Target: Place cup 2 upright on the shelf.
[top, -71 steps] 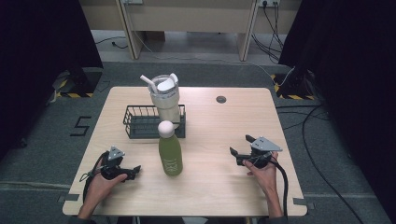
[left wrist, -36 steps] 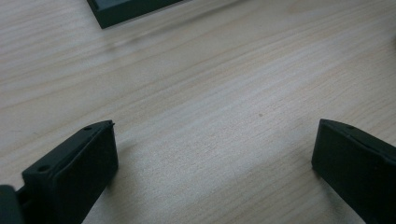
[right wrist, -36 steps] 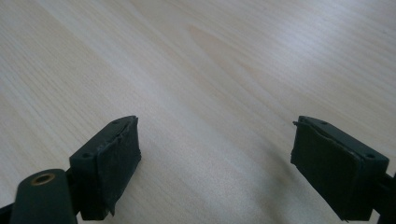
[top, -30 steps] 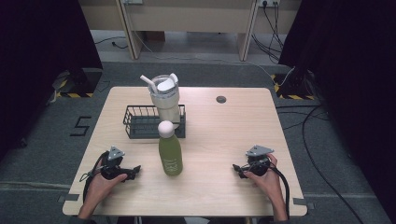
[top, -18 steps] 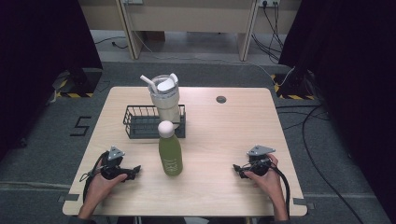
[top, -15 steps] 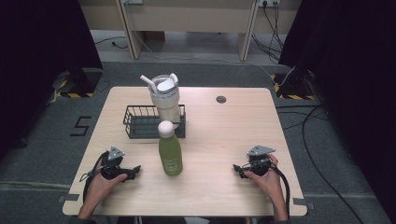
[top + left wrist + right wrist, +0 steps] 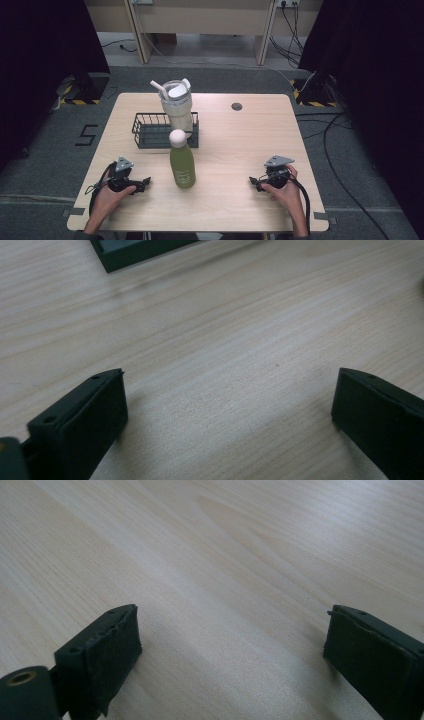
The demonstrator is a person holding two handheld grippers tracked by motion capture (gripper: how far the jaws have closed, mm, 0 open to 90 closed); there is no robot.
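Resting low on the wooden table (image 7: 235, 150), left gripper (image 7: 146, 181) and right gripper (image 7: 253, 182) point inward, jaws apart and empty, left just closing slightly, right just opening, green bottle (image 7: 182, 162) upright between them, label unreadable.

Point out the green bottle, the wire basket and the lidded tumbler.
green bottle (image 7: 182, 167), high view, on its green body.
wire basket (image 7: 148, 131), high view, on its left wire wall.
lidded tumbler (image 7: 177, 107), high view, on its pale side wall.
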